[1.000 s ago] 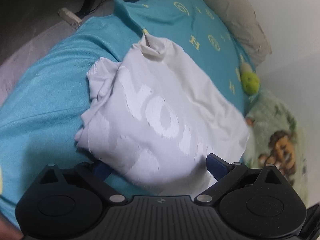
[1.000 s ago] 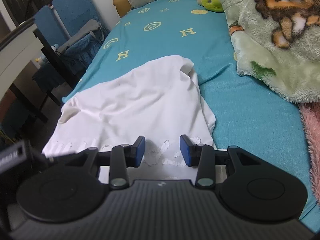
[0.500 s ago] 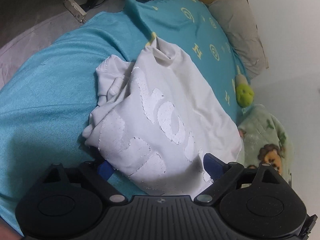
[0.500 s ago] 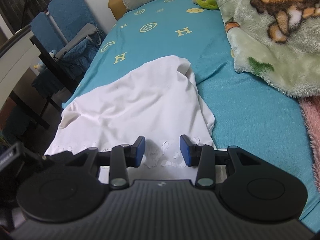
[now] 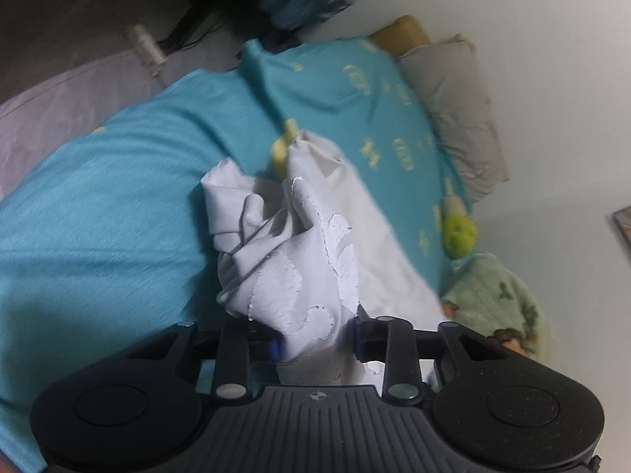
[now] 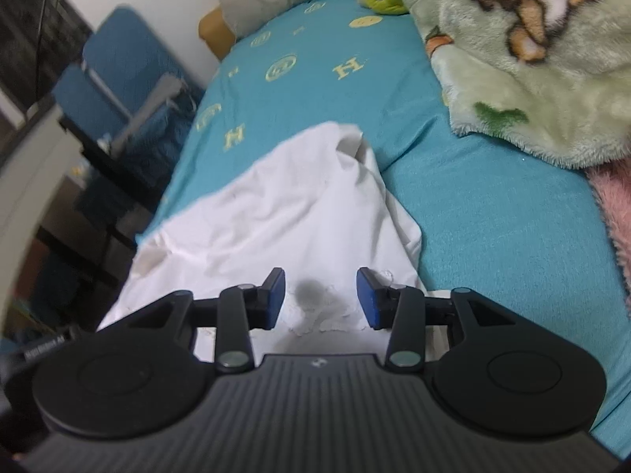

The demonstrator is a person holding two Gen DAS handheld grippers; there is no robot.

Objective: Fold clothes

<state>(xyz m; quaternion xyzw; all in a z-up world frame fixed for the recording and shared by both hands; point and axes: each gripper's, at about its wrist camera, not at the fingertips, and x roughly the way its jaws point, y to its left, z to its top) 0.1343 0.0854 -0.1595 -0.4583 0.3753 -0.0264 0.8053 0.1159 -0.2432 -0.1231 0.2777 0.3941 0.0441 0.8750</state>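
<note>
A white T-shirt [image 5: 315,244] with a white cracked print lies on a teal bed sheet [image 5: 98,216]. My left gripper [image 5: 315,345] has closed its blue pads on a bunched fold of the shirt's near edge, and the cloth rises in creases from the jaws. In the right wrist view the same shirt [image 6: 284,213] spreads ahead. My right gripper [image 6: 321,301] sits over its near hem with cloth lying between the jaws, which stand apart and do not pinch it.
A green fleece blanket [image 6: 532,51] with a bear print and a pink fluffy cloth [image 6: 615,213] lie at the right. A grey pillow [image 5: 457,106] and a green plush toy [image 5: 459,232] are at the bed's head. Blue chairs [image 6: 118,79] stand past the left edge.
My left gripper's jaws have narrowed from wide open onto the shirt's edge, gathering it into a bunch. The right gripper stays over the hem with its jaws apart.
</note>
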